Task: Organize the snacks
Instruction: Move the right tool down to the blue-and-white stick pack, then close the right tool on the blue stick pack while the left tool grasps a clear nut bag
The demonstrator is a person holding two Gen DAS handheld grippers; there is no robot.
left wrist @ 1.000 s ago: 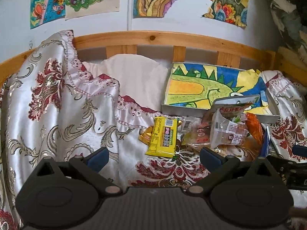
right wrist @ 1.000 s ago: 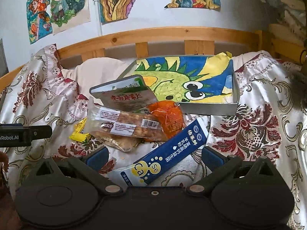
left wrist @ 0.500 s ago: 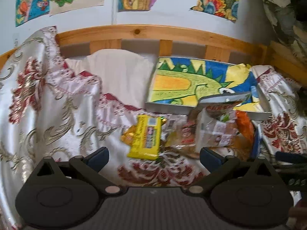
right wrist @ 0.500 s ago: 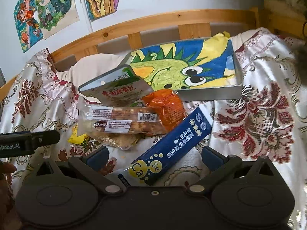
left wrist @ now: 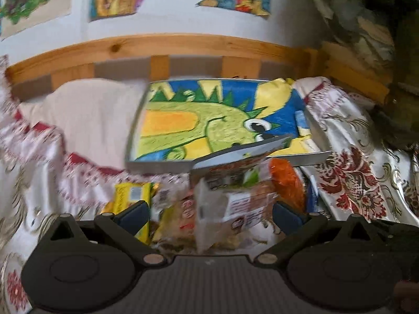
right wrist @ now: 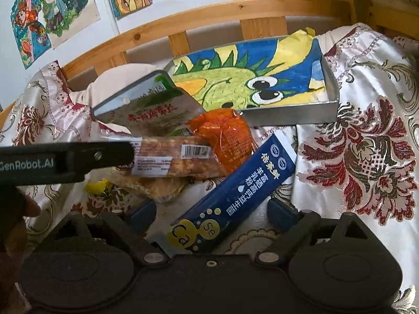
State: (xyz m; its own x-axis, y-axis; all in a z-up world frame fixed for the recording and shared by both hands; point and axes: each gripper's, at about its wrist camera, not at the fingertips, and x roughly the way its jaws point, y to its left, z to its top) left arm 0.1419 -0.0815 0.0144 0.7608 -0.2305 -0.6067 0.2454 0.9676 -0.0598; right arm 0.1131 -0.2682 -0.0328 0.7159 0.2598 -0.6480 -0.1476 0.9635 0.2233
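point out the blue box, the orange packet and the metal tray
blue box [right wrist: 237, 193], right wrist view, middle of its printed top face
orange packet [right wrist: 230, 141], right wrist view, centre of the wrapper
metal tray [right wrist: 293, 115], right wrist view, its front wall

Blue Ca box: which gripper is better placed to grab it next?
Right. The blue box lies between the open right gripper fingers. The left gripper faces the clear-wrapped pastry, box at its far edge.
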